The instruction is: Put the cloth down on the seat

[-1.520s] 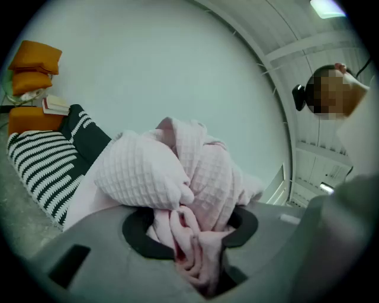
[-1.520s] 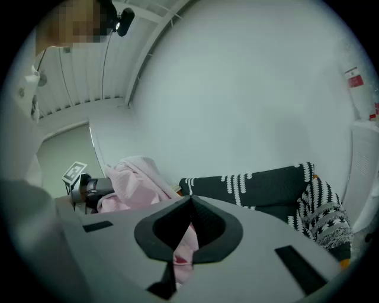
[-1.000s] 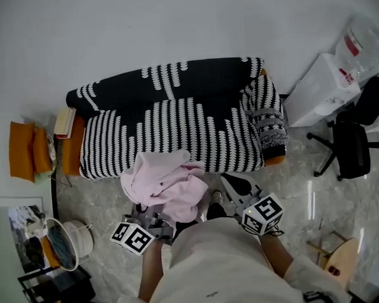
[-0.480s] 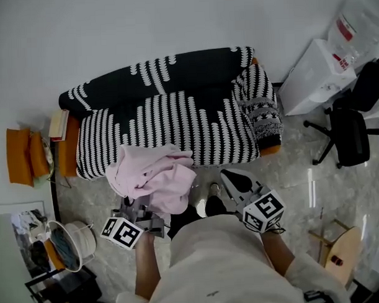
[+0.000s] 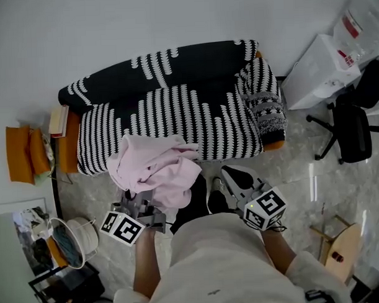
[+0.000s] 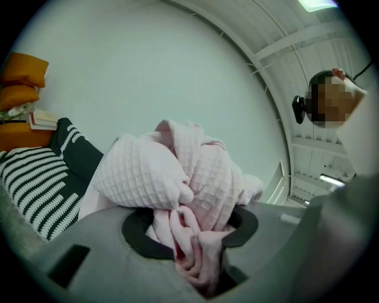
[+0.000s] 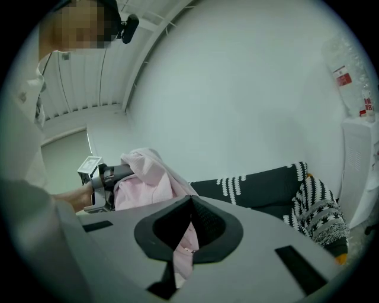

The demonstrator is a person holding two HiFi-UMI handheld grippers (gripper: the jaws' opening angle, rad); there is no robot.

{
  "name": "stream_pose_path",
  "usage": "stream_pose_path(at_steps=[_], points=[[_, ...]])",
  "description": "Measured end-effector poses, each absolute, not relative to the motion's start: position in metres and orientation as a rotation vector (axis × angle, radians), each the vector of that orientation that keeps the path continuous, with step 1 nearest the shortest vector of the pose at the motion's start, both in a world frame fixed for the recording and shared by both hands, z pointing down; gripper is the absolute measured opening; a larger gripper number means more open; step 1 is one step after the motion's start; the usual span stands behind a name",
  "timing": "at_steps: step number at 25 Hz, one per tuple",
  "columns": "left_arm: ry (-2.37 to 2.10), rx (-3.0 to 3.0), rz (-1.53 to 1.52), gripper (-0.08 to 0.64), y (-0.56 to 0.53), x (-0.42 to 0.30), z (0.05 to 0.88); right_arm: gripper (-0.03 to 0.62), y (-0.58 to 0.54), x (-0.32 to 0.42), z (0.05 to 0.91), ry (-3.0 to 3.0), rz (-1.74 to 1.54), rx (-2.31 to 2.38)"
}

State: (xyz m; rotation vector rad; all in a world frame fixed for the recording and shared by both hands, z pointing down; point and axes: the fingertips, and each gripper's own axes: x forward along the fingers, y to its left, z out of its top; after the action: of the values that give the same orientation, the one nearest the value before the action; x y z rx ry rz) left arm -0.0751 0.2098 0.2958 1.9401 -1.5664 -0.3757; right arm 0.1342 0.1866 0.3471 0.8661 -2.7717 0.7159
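Observation:
A crumpled pink waffle cloth (image 5: 154,171) hangs in the air in front of the sofa's black-and-white striped seat (image 5: 176,123), over its front edge at the left. My left gripper (image 5: 145,202) is shut on the cloth's lower folds, and the cloth (image 6: 177,171) bulges above its jaws (image 6: 195,237) in the left gripper view. My right gripper (image 5: 226,172) is to the right of the cloth, apart from it, with its jaw tips together and nothing held. In the right gripper view, the cloth (image 7: 148,177) and sofa (image 7: 260,186) lie beyond its jaws (image 7: 189,201).
A grey patterned cushion (image 5: 265,111) lies on the sofa's right arm. Orange cushions (image 5: 21,153) and books (image 5: 59,121) sit left of the sofa, with a basket (image 5: 68,242) nearer me. White bags (image 5: 326,68), an office chair (image 5: 353,136) and a wooden stool (image 5: 339,251) stand to the right.
My left gripper has drifted a little to the left and up with the pink cloth, still in front of the sofa. The right gripper has stayed about where it was.

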Motion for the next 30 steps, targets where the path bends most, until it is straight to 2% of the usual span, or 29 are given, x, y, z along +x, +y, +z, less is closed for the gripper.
stream_pose_path(at_steps=[30], points=[[-1.332, 2.079, -0.298, 0.167, 0.039, -0.140, 0.309, 0.008, 0.057, 0.062, 0.317, -2.713, 0.652, 1.163]])
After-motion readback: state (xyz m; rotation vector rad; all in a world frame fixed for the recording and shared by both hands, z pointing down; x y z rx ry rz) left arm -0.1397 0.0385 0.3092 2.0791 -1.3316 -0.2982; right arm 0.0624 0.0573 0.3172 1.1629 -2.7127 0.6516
